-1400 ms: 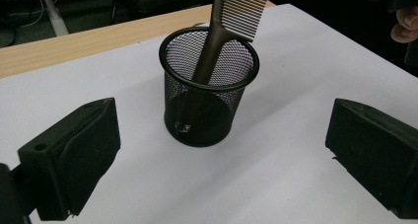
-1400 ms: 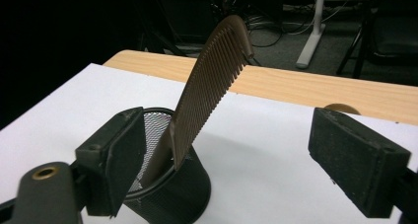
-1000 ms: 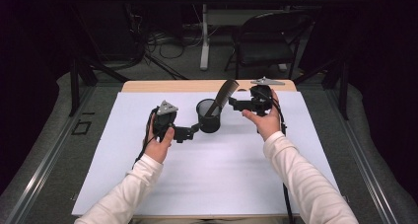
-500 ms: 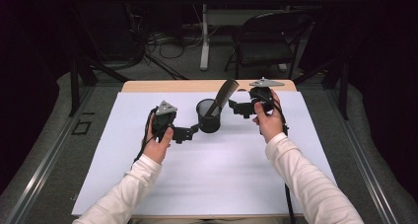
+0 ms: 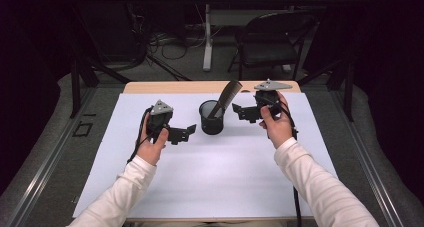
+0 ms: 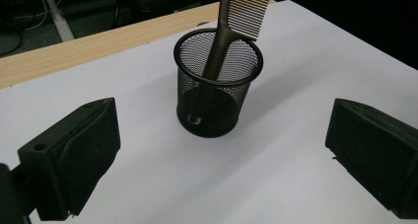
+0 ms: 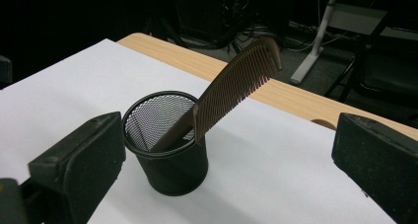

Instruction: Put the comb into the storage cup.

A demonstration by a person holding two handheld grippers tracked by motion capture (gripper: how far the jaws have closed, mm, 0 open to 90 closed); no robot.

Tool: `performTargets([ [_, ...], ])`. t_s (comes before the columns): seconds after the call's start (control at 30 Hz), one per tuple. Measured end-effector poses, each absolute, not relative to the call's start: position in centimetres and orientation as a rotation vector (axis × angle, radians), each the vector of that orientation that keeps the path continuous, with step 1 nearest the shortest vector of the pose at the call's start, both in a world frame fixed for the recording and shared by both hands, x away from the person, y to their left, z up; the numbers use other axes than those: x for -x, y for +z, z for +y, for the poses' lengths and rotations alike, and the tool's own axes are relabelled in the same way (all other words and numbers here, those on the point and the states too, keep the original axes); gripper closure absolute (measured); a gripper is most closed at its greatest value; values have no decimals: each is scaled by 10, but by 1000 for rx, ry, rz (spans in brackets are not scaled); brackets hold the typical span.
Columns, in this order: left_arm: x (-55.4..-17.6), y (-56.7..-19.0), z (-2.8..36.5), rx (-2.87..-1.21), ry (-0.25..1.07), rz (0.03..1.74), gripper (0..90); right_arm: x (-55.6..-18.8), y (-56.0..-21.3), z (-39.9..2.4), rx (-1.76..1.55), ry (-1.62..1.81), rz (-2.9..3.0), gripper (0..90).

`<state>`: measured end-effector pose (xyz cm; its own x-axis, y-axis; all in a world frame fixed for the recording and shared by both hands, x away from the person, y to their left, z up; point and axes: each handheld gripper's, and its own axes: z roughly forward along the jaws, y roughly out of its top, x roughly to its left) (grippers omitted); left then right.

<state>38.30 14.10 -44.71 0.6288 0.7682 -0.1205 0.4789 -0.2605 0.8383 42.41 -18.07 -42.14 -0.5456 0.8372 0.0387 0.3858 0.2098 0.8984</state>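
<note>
A black mesh cup (image 5: 211,119) stands upright on the white sheet, with a brown comb (image 5: 227,97) in it, handle down and teeth leaning up to the right. My left gripper (image 5: 183,133) hovers open just left of the cup, its jaws pointing at it. My right gripper (image 5: 240,112) is open just right of the cup, beside the comb and apart from it. In the left gripper view the cup (image 6: 219,93) and comb (image 6: 241,12) sit ahead between the wide-apart jaws. The right gripper view shows the cup (image 7: 167,145) and comb (image 7: 236,81) likewise, ungripped.
A white sheet (image 5: 200,187) covers most of the table, with a strip of bare wood (image 5: 180,87) along the far edge. Beyond it on the dark floor stand a black chair (image 5: 270,42), cables and a table leg. Metal rails run along both sides.
The right hand has drifted slightly right and down, drawing its gripper a little off the comb. The comb, cup and left gripper have stayed put.
</note>
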Motion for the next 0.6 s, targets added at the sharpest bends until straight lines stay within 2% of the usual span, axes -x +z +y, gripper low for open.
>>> performTargets([
  [0.6, -369, -437, 170, -1966, 377, 946, 5, -400, -417, -194, -1090, 1307, 2045, 4],
])
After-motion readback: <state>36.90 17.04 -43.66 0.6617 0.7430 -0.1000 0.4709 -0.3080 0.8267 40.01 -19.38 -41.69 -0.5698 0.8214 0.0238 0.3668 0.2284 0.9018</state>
